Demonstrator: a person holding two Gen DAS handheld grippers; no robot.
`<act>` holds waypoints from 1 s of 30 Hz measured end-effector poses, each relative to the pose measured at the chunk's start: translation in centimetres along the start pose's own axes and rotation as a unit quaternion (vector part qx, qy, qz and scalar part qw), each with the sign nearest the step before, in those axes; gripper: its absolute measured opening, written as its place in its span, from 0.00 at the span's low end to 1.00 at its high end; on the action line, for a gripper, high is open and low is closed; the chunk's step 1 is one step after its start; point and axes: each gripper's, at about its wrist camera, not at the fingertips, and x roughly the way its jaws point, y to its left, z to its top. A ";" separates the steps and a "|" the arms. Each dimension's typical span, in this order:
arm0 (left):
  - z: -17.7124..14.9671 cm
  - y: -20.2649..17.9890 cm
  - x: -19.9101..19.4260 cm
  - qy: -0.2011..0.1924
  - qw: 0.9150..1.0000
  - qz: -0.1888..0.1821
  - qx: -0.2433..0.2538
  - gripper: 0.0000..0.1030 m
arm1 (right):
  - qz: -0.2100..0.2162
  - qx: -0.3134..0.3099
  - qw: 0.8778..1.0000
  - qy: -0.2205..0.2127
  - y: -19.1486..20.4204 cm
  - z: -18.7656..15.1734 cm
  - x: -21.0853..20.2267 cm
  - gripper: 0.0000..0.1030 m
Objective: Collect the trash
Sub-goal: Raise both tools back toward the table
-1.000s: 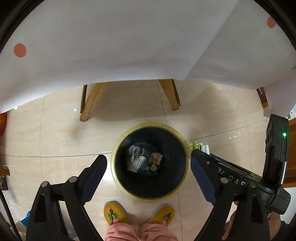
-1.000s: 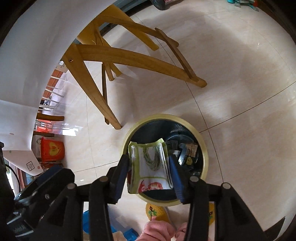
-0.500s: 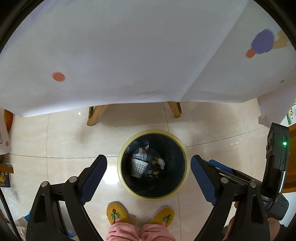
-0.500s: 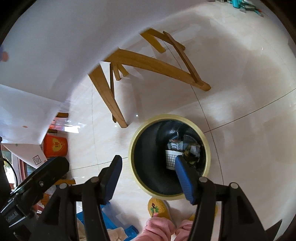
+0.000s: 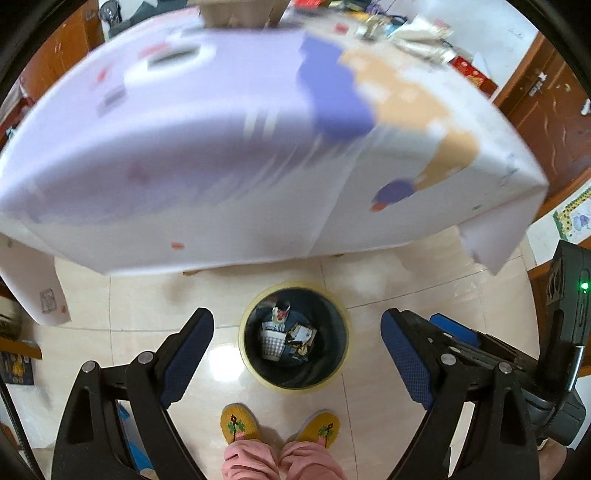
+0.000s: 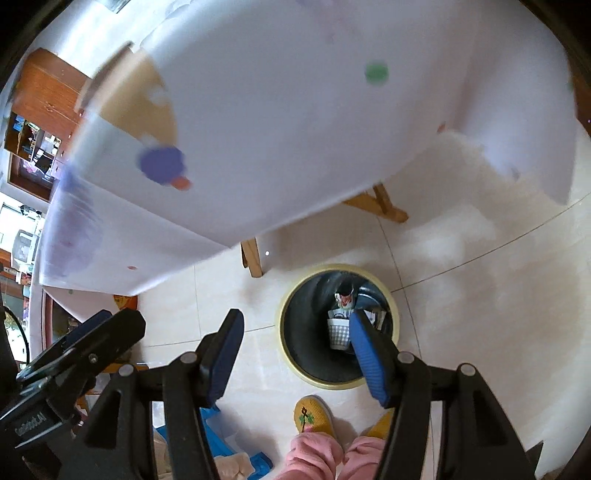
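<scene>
A round dark trash bin with a yellow rim [image 5: 255, 373] stands on the tiled floor below me; it also shows in the right wrist view [image 6: 286, 354]. Inside it lie a checked paper cup [image 5: 272, 341], wrappers [image 5: 301, 338] and a small packet [image 5: 280, 314]. My left gripper [image 5: 297, 354] is open and empty, high above the bin. My right gripper [image 6: 295, 354] is open and empty, above the bin's left rim. More trash [image 5: 417, 33] lies blurred at the table's far end.
A table under a white patterned cloth [image 5: 221, 147] overhangs the bin; its wooden legs [image 6: 251, 254] stand behind it. The person's yellow slippers [image 5: 240, 422] are just in front of the bin. A blue box [image 6: 236, 446] lies on the floor at left.
My right gripper opened and dropped the green and white packet into the bin. Both grippers have risen away from the bin, and the tabletop has come into view.
</scene>
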 end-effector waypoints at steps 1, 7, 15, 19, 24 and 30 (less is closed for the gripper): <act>0.3 -0.2 -1.0 -0.004 1.000 -0.001 0.004 0.88 | -0.001 -0.001 1.000 -0.003 0.4 0.1 -0.9 0.58; 1.6 -1.7 -6.8 -0.026 0.999 -0.011 0.017 0.88 | -0.006 -0.011 1.000 -0.011 2.3 0.8 -6.0 0.58; 3.2 -3.8 -14.6 -0.059 0.997 -0.024 0.035 0.88 | -0.016 -0.039 0.999 -0.033 5.1 2.3 -13.8 0.58; 4.2 -5.1 -18.4 -0.085 0.995 -0.021 0.052 0.88 | -0.014 -0.055 0.996 -0.063 6.5 2.9 -17.9 0.58; 5.5 -6.6 -22.4 -0.119 0.990 -0.011 0.068 0.88 | 0.002 -0.059 0.993 -0.103 7.4 3.9 -22.5 0.58; 7.3 -8.2 -26.3 -0.159 0.984 -0.002 0.083 0.88 | 0.017 -0.075 0.986 -0.148 8.1 5.3 -26.6 0.58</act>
